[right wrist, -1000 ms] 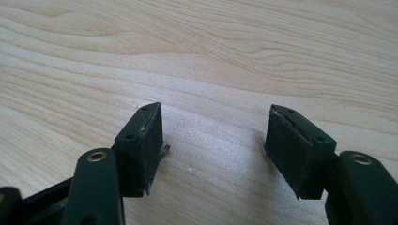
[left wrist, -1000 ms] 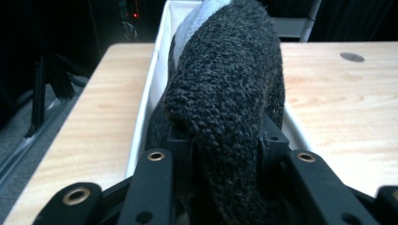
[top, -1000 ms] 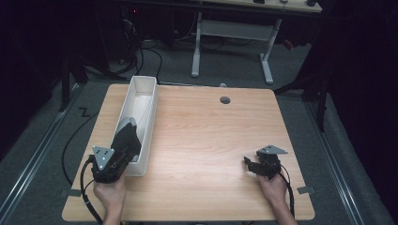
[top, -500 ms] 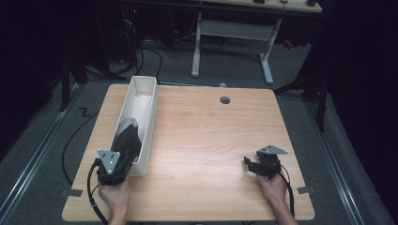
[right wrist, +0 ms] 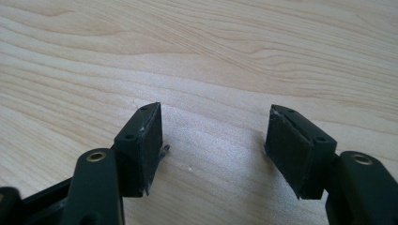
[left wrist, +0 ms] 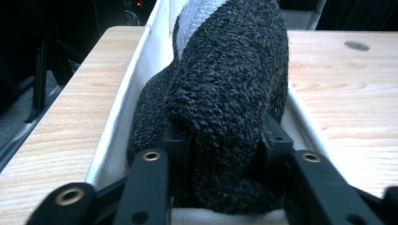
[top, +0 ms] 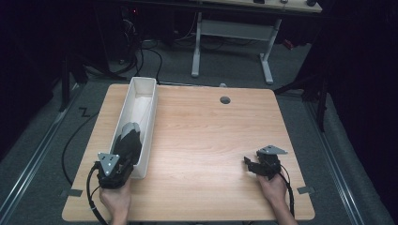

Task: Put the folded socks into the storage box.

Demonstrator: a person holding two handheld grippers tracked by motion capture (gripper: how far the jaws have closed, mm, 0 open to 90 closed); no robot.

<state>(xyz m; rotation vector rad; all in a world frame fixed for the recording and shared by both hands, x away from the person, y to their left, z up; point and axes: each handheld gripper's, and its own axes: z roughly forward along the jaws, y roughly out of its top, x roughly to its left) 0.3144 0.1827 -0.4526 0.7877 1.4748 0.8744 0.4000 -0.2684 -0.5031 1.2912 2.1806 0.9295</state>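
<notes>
Since the earlier frame, the left gripper [top: 123,157] comes lower and nearer the table's front edge, its jaws just opening, pads around the dark sock [left wrist: 225,93] in the white bin [top: 150,93] along the left edge. Right gripper [top: 253,166] rests wide, empty.

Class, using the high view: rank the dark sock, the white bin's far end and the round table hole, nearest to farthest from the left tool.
1. Dark sock: between the left tool's jaws.
2. White bin's far end: straight ahead, at the table's back.
3. Round table hole: far right.
</notes>
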